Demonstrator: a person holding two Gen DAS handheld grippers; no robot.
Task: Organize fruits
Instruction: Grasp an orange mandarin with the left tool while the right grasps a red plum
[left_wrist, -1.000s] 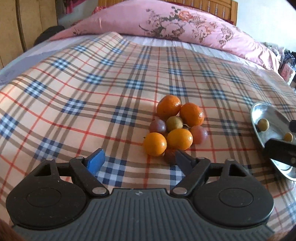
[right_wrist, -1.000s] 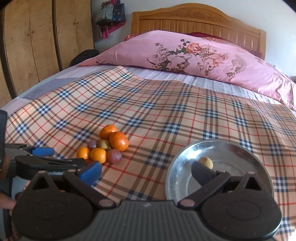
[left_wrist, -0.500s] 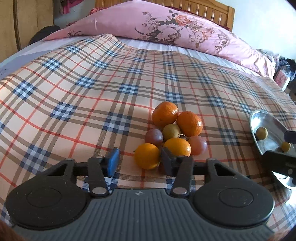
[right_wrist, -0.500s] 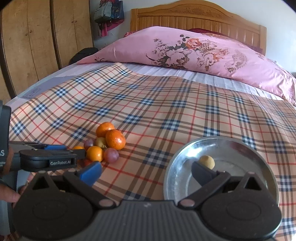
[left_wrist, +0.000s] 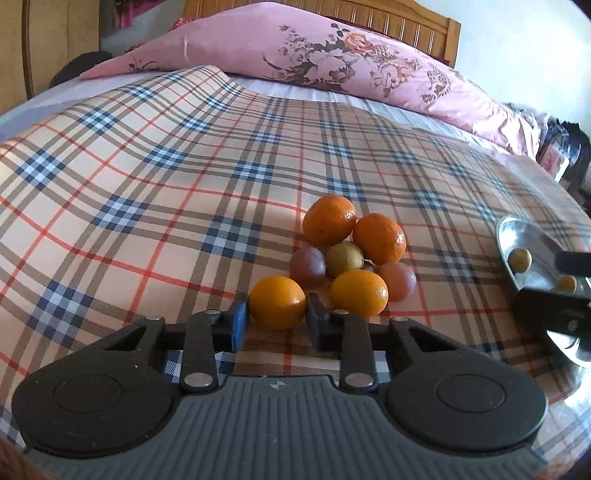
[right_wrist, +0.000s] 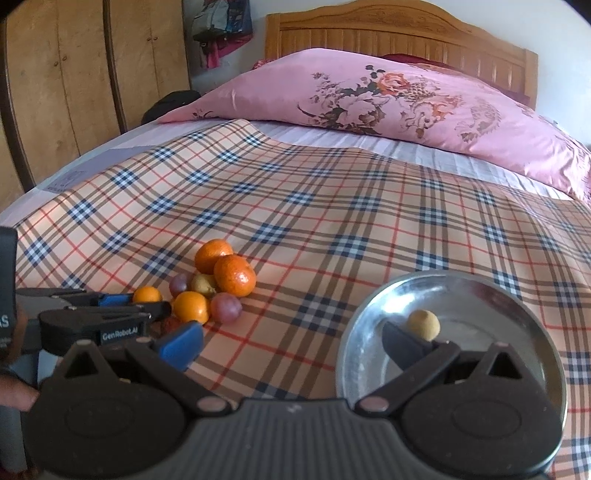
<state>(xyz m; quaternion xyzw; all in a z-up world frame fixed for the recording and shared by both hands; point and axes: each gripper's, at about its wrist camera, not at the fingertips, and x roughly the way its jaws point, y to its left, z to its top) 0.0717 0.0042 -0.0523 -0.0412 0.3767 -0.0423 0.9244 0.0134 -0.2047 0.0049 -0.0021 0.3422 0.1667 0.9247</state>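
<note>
The small round orange fruit (left_wrist: 277, 307) at the near left corner of the fruit cluster lies on the checked beige, blue and red bedcover (left_wrist: 155, 184), and it now sits between the fingers of the left gripper (left_wrist: 275, 319). A second ago those fingers stood wide apart and short of the pile; since then they have drawn in around this one fruit, and the jaws are closing at this moment, the blue pad (left_wrist: 239, 318) at its left side and the black pad at its right, touching or very nearly so. I judge this to be the start of a pick, with the fruit not yet lifted off the cover. The rest of the pile, two larger mandarins (left_wrist: 354, 229), a brownish-green longan (left_wrist: 344, 259), two dull purple grapes and another small orange fruit (left_wrist: 359, 292), lies just behind, close enough that it may be nudged. The right gripper (right_wrist: 295, 341) hangs with its jaws spread wide and nothing between them, over the near edge of the round shiny metal plate (right_wrist: 373, 314), on which one yellowish round fruit (right_wrist: 423, 325) rests just beside its black finger.
</note>
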